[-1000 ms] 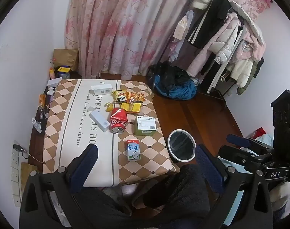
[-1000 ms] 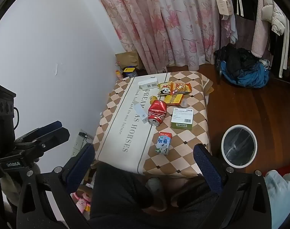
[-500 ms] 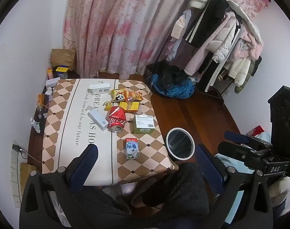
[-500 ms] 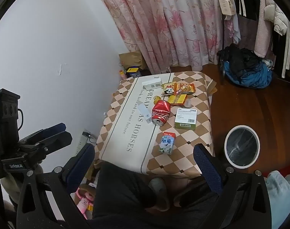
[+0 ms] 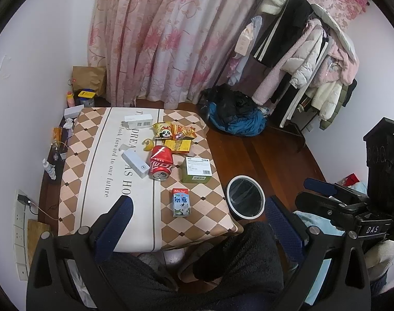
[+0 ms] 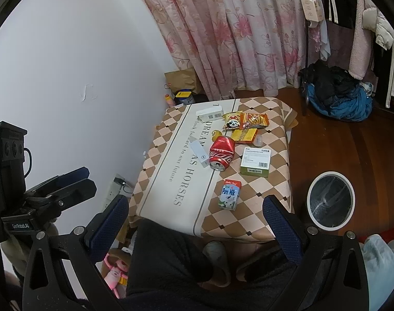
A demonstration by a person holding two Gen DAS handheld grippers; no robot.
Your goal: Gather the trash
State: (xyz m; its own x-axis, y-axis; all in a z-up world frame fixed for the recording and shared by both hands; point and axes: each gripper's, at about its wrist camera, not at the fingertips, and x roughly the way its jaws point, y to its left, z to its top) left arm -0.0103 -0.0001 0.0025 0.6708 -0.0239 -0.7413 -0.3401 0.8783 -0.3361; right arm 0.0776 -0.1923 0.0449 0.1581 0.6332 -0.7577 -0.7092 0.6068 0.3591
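Observation:
A low table with a checked cloth holds trash: a red cola can on its side, a Pure Milk carton, a green and white box, snack packets and white boxes. A white-rimmed bin stands on the floor right of the table. My left gripper and right gripper are both open and empty, held high above the table's near edge.
The person's dark-trousered legs and slippers are below the grippers. A clothes rack and a pile of dark and blue clothes stand at the right. Pink curtains hang behind. Small bottles stand left of the table.
Both grippers have shifted slightly, so the table and bin sit a little differently in view. Nothing on the table has moved. Both grippers stay open.

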